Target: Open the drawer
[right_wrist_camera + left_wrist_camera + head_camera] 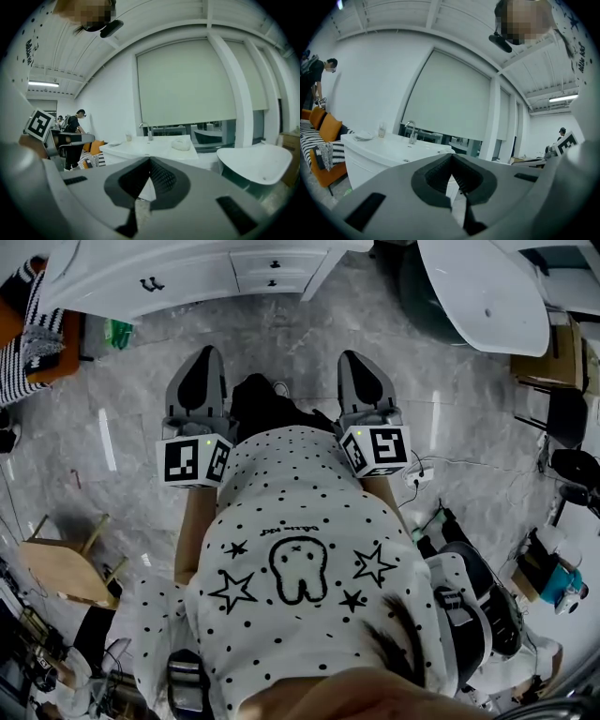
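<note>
A white shirt (309, 521) — black dots, stars, seemingly a tooth drawing; grey left claw (201, 354) and right claw (359, 360) carry black-and-white marker cubes (194, 460).

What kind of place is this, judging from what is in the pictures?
Probably a bathroom showroom or test room, not a home: a white vanity cabinet with a tap, a white bathtub on a grey stone-look floor, and a sofa with orange cushions nearby.

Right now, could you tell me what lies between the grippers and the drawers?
Only bare grey floor, in the head view, between the left gripper, right gripper and drawers.
</note>
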